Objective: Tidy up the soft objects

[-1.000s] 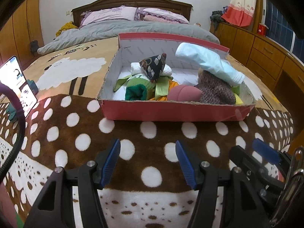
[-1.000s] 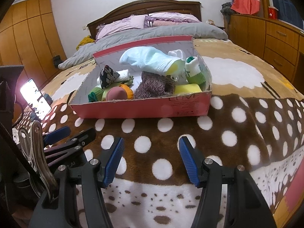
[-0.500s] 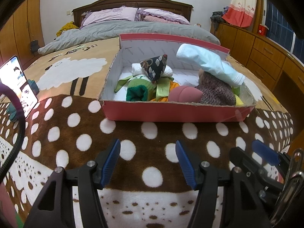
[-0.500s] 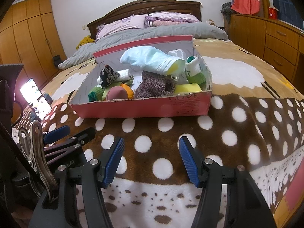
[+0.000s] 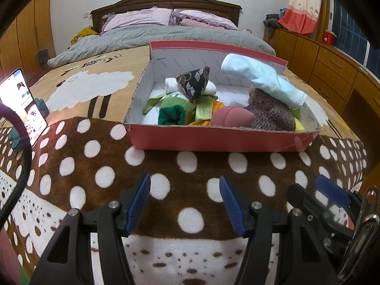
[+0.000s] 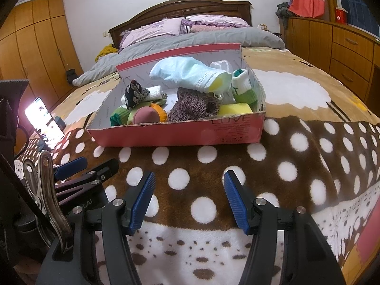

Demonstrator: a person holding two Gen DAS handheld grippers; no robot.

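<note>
Grippers hover side by side over the spotted blanket (image 5: pixel 114 166): left gripper (image 5: pixel 184 198) spread apart, right gripper (image 6: pixel 189 196) likewise, red box (image 6: pixel 175 133) ahead holding soft things.

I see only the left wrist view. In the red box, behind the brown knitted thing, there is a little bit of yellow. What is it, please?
Observer: It is a yellow block, like a sponge. It lies in the near right corner of the red box, beside the brown knitted piece.
Operator: Is something more hidden past the light blue cloth?
Observer: Yes. A green and white rolled sock stands by the right wall, beside the end of the light blue cloth.
Operator: Does my right claw hold anything?
Observer: No. The right claw is open and empty, over the dotted blanket.
</note>
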